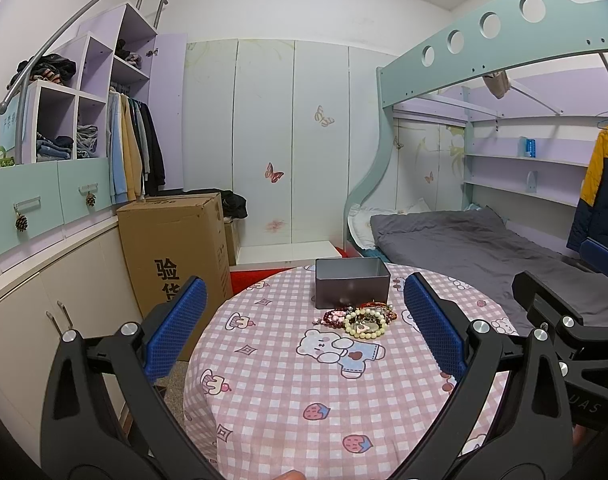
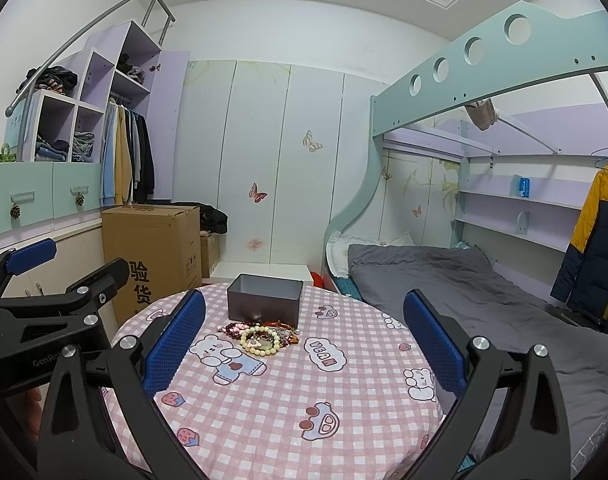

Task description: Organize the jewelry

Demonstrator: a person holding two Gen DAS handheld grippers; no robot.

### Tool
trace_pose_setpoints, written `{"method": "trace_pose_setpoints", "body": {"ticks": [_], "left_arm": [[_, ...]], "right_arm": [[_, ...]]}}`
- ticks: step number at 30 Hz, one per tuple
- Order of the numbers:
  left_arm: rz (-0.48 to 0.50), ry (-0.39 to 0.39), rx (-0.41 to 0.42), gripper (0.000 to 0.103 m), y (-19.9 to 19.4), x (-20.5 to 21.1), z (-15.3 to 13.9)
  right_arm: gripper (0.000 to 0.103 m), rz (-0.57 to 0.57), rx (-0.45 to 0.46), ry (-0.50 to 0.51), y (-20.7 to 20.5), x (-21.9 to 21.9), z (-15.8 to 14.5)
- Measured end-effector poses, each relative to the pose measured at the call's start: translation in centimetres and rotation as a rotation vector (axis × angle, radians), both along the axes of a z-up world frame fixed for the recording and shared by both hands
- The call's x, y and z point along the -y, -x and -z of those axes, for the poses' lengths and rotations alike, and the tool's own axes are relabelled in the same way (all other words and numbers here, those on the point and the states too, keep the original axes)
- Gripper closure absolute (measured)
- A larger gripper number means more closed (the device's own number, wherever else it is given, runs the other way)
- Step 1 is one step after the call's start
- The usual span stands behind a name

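A pile of beaded bracelets point(image 1: 360, 319) lies on the round table with a pink checked cloth point(image 1: 288, 400), just in front of an open grey metal box point(image 1: 351, 282). The pile holds a cream bead bracelet point(image 2: 261, 340) and dark red beads point(image 2: 235, 329); the box point(image 2: 265, 297) stands behind it. My left gripper point(image 1: 304, 320) is open and empty, held above the table short of the pile. My right gripper point(image 2: 304, 338) is open and empty, with the pile ahead and to its left. Each gripper shows at the edge of the other's view.
A tall cardboard box point(image 1: 176, 244) stands on the floor left of the table. A bunk bed with a grey mattress point(image 2: 484, 300) is on the right. Cabinets and a wardrobe point(image 1: 264, 140) line the left and back walls.
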State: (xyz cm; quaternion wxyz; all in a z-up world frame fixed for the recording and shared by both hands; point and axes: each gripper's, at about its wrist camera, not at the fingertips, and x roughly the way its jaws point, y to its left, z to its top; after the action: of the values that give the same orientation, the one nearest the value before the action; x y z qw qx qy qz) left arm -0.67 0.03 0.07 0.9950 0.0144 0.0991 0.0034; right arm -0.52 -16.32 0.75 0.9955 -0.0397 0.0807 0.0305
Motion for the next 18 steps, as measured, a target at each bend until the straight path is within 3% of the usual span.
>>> {"method": "trace_pose_setpoints", "body": {"ticks": [18], "left_arm": [[-0.002,-0.001,-0.001,0.006,0.16,-0.04,0.06]], "right_arm": [[0.007,0.002,0.001,0.003,0.22,-0.22,0.21]]}}
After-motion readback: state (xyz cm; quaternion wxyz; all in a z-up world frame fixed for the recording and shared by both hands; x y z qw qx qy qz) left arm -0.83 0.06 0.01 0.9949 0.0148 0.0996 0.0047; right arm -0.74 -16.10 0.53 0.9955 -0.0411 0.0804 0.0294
